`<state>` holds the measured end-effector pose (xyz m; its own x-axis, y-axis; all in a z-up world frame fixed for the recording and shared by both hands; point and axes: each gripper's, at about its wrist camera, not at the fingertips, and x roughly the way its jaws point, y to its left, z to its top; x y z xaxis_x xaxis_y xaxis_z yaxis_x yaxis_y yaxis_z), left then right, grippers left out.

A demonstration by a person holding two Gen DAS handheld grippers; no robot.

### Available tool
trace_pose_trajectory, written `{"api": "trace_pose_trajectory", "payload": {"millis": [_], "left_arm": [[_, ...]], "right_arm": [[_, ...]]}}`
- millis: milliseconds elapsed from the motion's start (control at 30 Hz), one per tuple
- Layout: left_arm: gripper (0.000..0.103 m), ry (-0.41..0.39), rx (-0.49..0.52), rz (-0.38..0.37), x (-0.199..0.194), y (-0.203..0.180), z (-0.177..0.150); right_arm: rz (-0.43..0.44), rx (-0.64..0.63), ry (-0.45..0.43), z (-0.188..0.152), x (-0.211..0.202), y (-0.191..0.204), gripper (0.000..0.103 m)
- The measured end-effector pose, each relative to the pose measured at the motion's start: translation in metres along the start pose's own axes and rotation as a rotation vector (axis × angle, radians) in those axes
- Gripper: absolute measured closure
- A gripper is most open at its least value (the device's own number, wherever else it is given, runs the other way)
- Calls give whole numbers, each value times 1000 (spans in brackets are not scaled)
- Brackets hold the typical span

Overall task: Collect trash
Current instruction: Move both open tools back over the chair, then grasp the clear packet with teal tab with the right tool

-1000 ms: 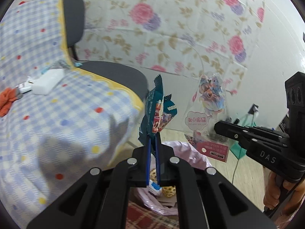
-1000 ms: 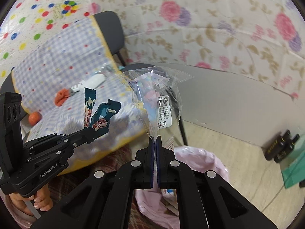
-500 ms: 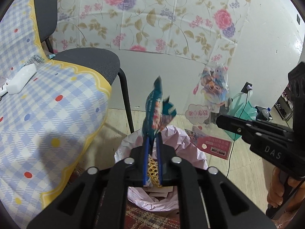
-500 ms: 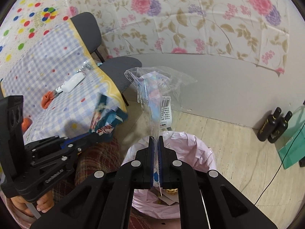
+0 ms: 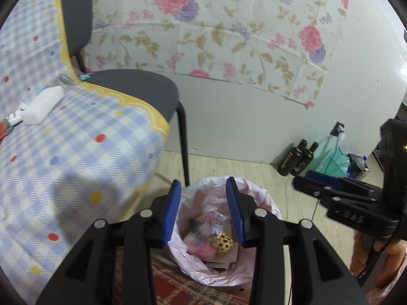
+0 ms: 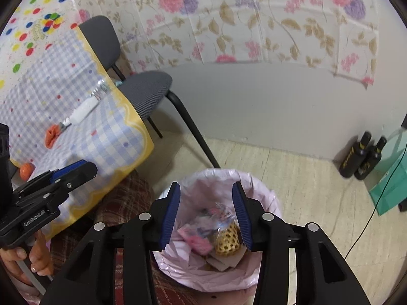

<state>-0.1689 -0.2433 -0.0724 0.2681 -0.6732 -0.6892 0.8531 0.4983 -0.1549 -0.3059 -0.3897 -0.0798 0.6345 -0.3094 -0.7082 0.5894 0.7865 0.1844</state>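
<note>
A trash bin with a pink liner [image 5: 264, 204] [image 6: 264, 198] stands on the floor beside the table. Wrappers, a clear plastic bag [image 6: 218, 212] and a yellow mesh piece [image 5: 223, 240] [image 6: 227, 239] lie inside it. My left gripper [image 5: 203, 211] is open and empty above the bin; it also shows in the right wrist view [image 6: 76, 170]. My right gripper [image 6: 206, 211] is open and empty above the bin; it also shows in the left wrist view [image 5: 315, 180].
A table with a blue checked cloth [image 5: 63, 152] [image 6: 84, 117] is at the left, holding a white packet [image 5: 40, 105] [image 6: 82, 109] and an orange item [image 6: 52, 134]. A grey chair [image 5: 142, 89] [image 6: 145, 89] stands behind. Two dark bottles [image 5: 297, 157] [image 6: 363, 155] stand by the wall.
Both grippers have opened over the bin. The teal snack wrapper and the clear plastic bag have dropped out of them into the bin.
</note>
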Motion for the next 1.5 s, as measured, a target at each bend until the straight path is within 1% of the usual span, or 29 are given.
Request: {"api": "trace_pose_trajectory", "payload": {"millis": [100,233,300,367,500,700,833,1000,1133,1300,1433,1500], "left_arm": [[66,-19,-14,26,-8,8,3],[65,-52,-36,62,-22,22,7],[60,-65,-47,77,-29,29,7],[53,-79,-63,104,-37,38,7],[49,-104,-98,152,-55,58,6],[47,-129,-140,222,-77,90,3],[45,-147,-185,289,-93,118,1],[44,-176,-276,374,-117,165,-3],[42,-182,-337,423,-128,194,-8],[39,-177,-376,475,-132,225,-4],[35,-178,-383,521,-132,248,7],[34,-176,-388,536,-130,259,13]], "right_arm": [[7,-39,-48,8,-12,11,58],[30,-66,-77,16,-18,26,58],[54,-79,-85,19,-19,36,58],[71,-90,-96,23,-19,46,58],[110,-117,-106,32,-17,64,58],[186,-198,-122,51,-12,110,58],[238,-253,-135,63,-8,143,58],[284,-313,-136,78,5,182,57],[307,-336,-130,88,21,205,57],[338,-374,-132,109,40,237,57],[336,-408,-122,129,65,265,56],[339,-414,-113,138,78,277,55]]}}
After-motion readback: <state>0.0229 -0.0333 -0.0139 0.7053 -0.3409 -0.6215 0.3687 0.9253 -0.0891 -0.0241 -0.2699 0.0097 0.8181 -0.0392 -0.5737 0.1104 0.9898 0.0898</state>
